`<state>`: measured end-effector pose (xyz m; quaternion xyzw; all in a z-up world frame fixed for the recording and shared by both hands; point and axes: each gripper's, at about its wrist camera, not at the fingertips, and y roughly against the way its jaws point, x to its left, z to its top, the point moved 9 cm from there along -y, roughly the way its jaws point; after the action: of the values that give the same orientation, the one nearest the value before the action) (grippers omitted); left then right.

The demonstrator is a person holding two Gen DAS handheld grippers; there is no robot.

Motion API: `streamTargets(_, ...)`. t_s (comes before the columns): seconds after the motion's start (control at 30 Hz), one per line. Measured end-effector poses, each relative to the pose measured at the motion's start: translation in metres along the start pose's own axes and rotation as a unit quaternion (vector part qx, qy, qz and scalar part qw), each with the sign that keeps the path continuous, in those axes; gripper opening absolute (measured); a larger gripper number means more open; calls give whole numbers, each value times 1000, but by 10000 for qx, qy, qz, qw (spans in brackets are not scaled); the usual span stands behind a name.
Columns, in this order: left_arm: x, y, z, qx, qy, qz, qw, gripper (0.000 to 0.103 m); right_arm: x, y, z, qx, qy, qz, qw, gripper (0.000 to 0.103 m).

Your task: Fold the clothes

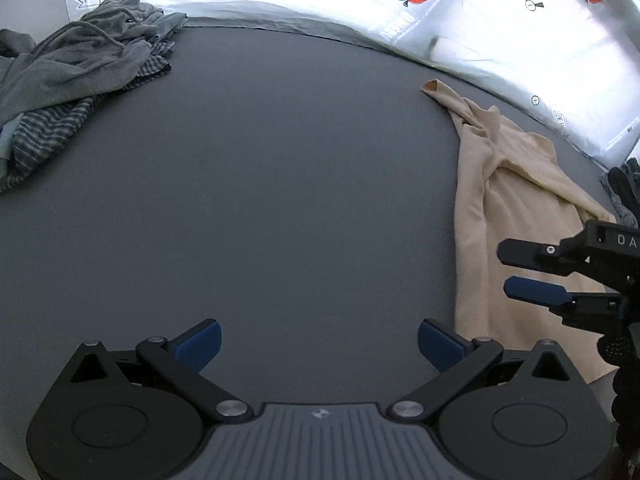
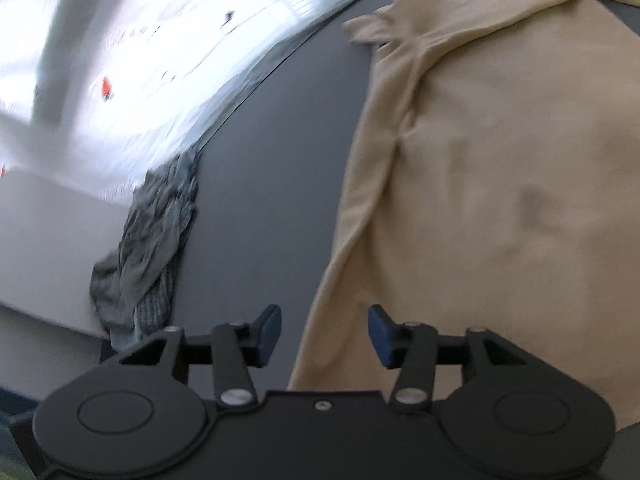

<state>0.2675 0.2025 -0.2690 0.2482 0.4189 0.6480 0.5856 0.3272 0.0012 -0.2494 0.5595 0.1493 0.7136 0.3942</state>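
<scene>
A beige garment [image 1: 508, 216] lies spread on the dark grey table [image 1: 260, 184] at the right, one sleeve stretched toward the far edge. My left gripper [image 1: 319, 346] hovers open over bare table left of it, nothing between its blue pads. My right gripper [image 1: 506, 270] comes in from the right above the garment, also open. In the right wrist view the beige garment [image 2: 492, 168] fills the right half, and the right gripper [image 2: 324, 334] stands open over its near left edge, holding nothing.
A heap of grey and striped clothes [image 1: 76, 80] lies at the table's far left; the same heap [image 2: 148, 248] shows in the right wrist view. A white printed sheet [image 1: 420, 8] hangs behind the table's far edge. A dark glove [image 1: 626, 188] shows at the right.
</scene>
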Motion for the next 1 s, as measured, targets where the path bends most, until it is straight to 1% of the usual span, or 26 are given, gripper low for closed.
streamTargets(0.07, 7, 2, -2, 10, -2, 43, 10000, 103, 6, -7, -6, 71, 162, -84, 9998, 50)
streamTargets(0.1, 10, 2, -3, 17, 0, 57, 10000, 103, 8, -9, -9, 94, 271, -155, 9995, 48)
streamTargets(0.13, 12, 3, -4, 24, 3, 71, 10000, 103, 9, -12, -12, 115, 391, -238, 9989, 36)
streamTargets(0.17, 15, 4, -5, 32, 6, 85, 10000, 103, 10, -12, -14, 85, 519, -296, 9982, 20)
streamTargets(0.23, 17, 5, -7, 39, 21, 108, 9999, 103, 11, -9, -17, -33, 731, -370, 9966, 4)
streamTargets(0.3, 17, 5, -8, 44, 54, 106, 9999, 103, 9, -1, -16, -181, 801, -412, 9958, 3)
streamTargets(0.43, 8, 2, -6, 54, 82, 15, 10000, 103, -5, 21, -6, -477, 747, -537, 9946, 3)
streamTargets(0.57, -17, -4, -1, 45, -65, -131, 9999, 103, -26, 44, 3, -721, 647, -740, 9925, 2)
streamTargets(0.67, -49, -10, 0, 40, -363, -291, 9989, 103, -49, 60, 7, -814, 571, -1001, 9900, 2)
streamTargets(0.77, -81, -16, -3, 82, -720, -411, 9965, 103, -74, 73, 10, -834, 466, -1202, 9881, 2)
streamTargets(0.83, -102, -19, -8, 131, -927, -465, 9945, 103, -90, 77, 11, -766, 437, -1300, 9876, 2)
streamTargets(0.9, -117, -24, -14, 217, -1041, -478, 9932, 103, -104, 78, 10, -671, 446, -1399, 9869, 2)
streamTargets(1.0, -134, -32, -25, 393, -1144, -459, 9916, 103, -112, 68, 10, -458, 574, -1403, 9874, 3)
